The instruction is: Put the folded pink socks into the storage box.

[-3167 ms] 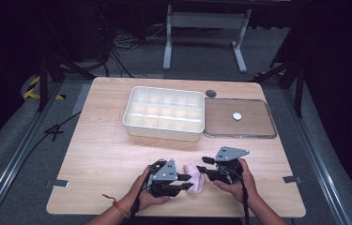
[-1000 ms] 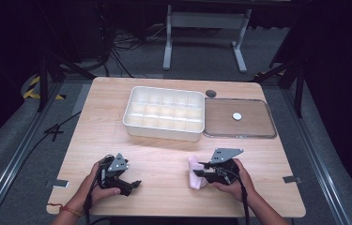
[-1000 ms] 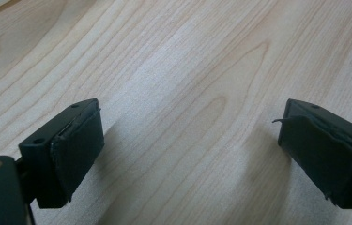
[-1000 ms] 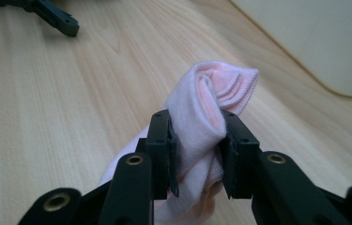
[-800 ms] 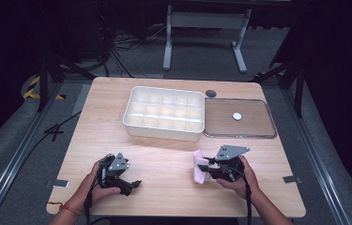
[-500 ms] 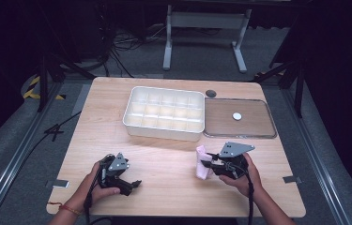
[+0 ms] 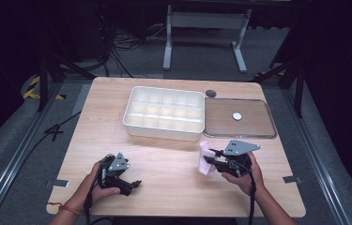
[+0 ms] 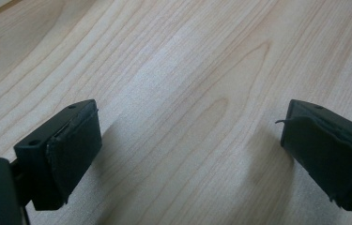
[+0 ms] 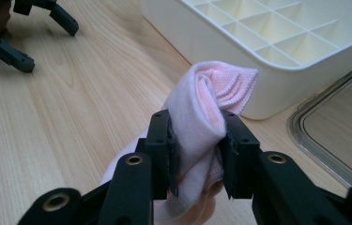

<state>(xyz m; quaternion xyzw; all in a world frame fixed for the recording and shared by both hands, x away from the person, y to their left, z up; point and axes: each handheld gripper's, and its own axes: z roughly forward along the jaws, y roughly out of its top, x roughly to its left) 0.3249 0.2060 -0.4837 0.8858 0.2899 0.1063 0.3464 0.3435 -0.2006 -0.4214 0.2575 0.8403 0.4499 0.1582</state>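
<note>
The right gripper (image 9: 197, 154) clamps a folded pink cloth (image 9: 202, 117) near the white compartment tray (image 7: 164, 112). The left gripper (image 8: 190, 154) rests wide open and empty on the tabletop (image 7: 164, 173).

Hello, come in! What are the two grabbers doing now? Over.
Right gripper shut on pink cloth, lifted near the white tray. Left gripper open over bare table. Path to tray clear.

High view: fixed above the near edge, looks forward and down, far enough to take in the whole table (image 7: 173, 187). Left gripper view: very close, angled down at bare wood. Right gripper view: low, close, faces the white compartment tray (image 9: 277, 42) and clear lid (image 9: 342, 136); high view shares both, plus the left gripper (image 9: 21, 33) at top left.
</note>
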